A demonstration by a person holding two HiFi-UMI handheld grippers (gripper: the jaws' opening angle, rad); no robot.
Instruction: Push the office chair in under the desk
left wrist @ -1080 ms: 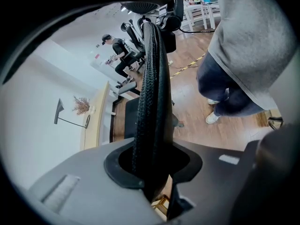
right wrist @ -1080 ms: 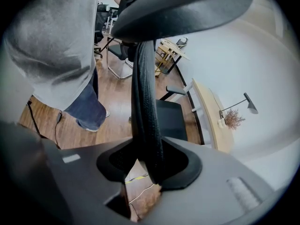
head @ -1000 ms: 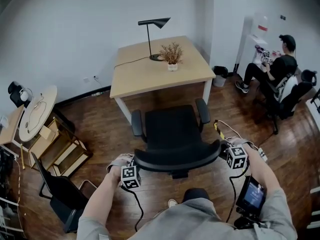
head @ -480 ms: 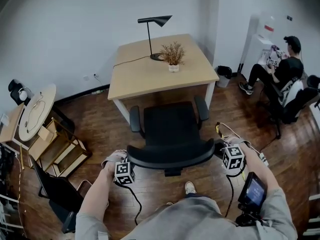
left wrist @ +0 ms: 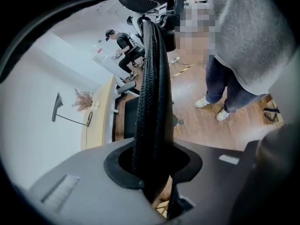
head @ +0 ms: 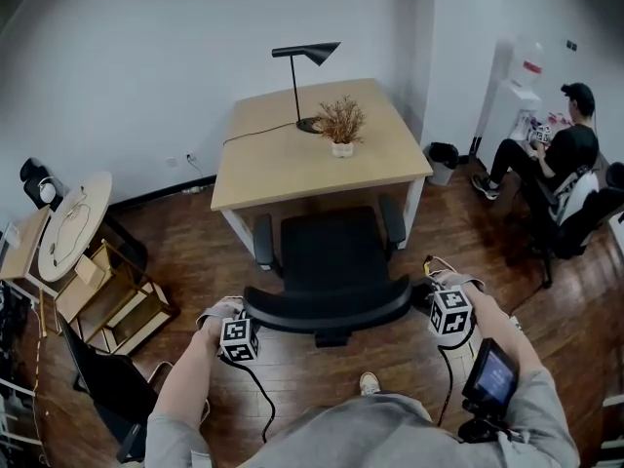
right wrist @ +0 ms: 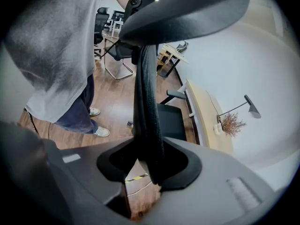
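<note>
Two grips hold: left gripper (left wrist: 151, 170) and right gripper (right wrist: 149, 165) fingers clamp the backrest (head: 327, 305); I've rolled the chair (head: 330, 252) closer, seat meeting the counter (head: 283, 154).

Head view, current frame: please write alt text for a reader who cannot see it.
From above, a person clamps the left gripper and right gripper on the two ends of the backrest of a black office chair, its seat front at the near edge of a wooden desk. A black lamp and a small dried plant stand on the desk.
</note>
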